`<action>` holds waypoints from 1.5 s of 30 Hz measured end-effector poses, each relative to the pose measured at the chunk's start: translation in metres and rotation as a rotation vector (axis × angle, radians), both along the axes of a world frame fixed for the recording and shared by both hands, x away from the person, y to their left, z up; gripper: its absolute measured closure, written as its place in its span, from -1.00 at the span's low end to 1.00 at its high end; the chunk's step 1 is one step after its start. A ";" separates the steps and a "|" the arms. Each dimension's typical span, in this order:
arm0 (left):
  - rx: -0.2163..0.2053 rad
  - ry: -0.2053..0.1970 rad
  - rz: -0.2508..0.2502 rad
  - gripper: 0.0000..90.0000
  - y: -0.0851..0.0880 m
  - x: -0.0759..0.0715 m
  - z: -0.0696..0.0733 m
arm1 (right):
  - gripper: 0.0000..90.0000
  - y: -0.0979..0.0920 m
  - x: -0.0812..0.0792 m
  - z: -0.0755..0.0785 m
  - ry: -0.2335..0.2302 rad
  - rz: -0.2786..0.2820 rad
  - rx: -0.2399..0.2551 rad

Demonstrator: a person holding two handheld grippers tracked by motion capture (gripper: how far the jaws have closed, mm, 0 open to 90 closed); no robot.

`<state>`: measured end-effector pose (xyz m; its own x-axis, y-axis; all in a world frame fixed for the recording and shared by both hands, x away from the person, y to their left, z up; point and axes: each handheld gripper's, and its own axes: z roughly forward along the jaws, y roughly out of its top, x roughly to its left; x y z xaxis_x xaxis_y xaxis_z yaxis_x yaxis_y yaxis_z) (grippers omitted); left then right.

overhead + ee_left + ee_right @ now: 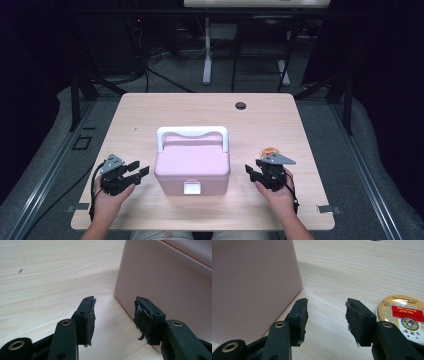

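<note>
Left tongs (pixel 137 169): low over the light wood-grain tabletop (pixel 150 112), just left of the pink plastic carry box with the white handle (pixel 192 165). Jaws stand wide apart with nothing between them. In the left gripper view the left tongs (pixel 115 315) show bare wood in the gap and the box wall (pixel 162 282) just beyond the far-side jaw, close but not touching as far as I can tell.

Box: centre of tabletop, lid down, white handle folded toward the far side, white latch (pixel 192 188) on the near face looks closed.

Right tongs (pixel 252 172): mirror setup just right of the box, jaws apart, holding nothing. In the right gripper view the right tongs (pixel 326 315) sit between the box wall (pixel 252 285) and a round gold tin with a red label (pixel 402 315) lying flat on the wood, partly behind one jaw. In the high view that tin (pixel 270 149) peeks out just beyond the right gripper.

Read: approach stage, both tongs staged either side of the box, no contact yet. Likely next: one side steadies the box while the other goes for the near latch, or the right tongs turn to the tin. Latch is small; needs a reorient to the near face.
</note>
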<state>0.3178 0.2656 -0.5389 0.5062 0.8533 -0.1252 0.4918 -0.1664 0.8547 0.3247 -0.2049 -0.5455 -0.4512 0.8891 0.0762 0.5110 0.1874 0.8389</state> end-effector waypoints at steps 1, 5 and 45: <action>0.004 0.004 0.001 0.12 0.000 0.000 0.000 | 0.14 -0.001 0.000 0.000 -0.003 0.000 -0.002; -0.001 0.003 0.008 0.12 0.000 0.002 -0.001 | 0.14 -0.002 -0.001 0.000 -0.007 0.005 -0.001; -0.015 0.000 -0.011 -0.01 -0.001 -0.002 0.018 | -0.21 0.014 -0.008 0.019 -0.034 0.095 0.032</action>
<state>0.3156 0.2651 -0.5207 0.5155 0.8457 -0.1380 0.4902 -0.1590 0.8570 0.3168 -0.1909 -0.5269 -0.5361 0.8396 0.0873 0.4635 0.2064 0.8617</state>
